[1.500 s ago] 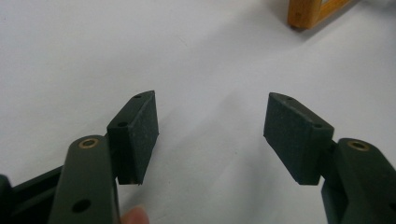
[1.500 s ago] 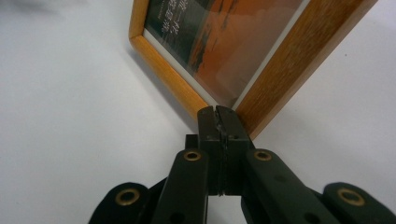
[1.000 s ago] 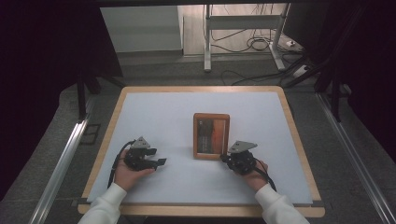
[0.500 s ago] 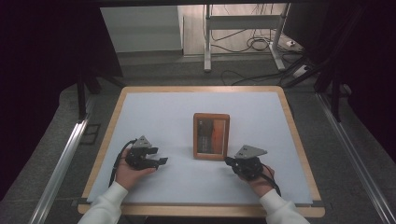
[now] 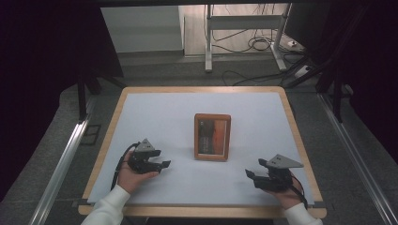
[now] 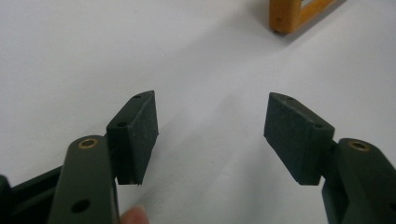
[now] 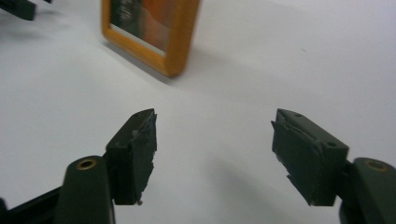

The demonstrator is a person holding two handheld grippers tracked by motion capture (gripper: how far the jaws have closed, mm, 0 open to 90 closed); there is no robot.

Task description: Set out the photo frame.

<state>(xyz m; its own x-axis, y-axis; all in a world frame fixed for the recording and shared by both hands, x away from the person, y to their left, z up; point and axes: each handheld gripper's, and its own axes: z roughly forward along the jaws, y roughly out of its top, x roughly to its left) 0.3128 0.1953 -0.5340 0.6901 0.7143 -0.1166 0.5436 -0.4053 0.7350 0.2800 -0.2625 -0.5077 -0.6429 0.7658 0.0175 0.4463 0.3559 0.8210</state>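
At the lower left of the high view, the left hand-held gripper (image 5: 164,165) rests low over the bench (image 5: 155,112), gripped by a hand in a white sleeve (image 5: 107,210). It is matte black, blocky, with a grey three-cornered plate on top and a black cable looping behind it. In the left gripper view its jaws stand wide apart with nothing between them; the pads (image 6: 137,135) are flat, dark rubber slabs with a fine grain, bolted to arms that carry brass-ringed holes.

At the centre of the high view lies the picture frame (image 5: 212,137), flat on the bench between the two grippers and well apart from both. It is a small upright rectangle with rounded corners, a smooth orange-brown wooden border around a dark and reddish print. In the right gripper view the picture frame sits at the upper left, glossy along its edge.

At the lower right of the high view, the right hand-held gripper (image 5: 249,174) points toward the left. Its jaws have just been opening and now stand wide, with only bare bench between them; its pads (image 7: 140,149) look worn and ragged at the edges.

The bench has a smooth, pale, matte top inside a light wooden rim. Around it runs grey carpet, metal rails at either side, dark curtains, and at the upper right a metal stand (image 5: 244,28) with loose cables (image 5: 253,44) on the floor.
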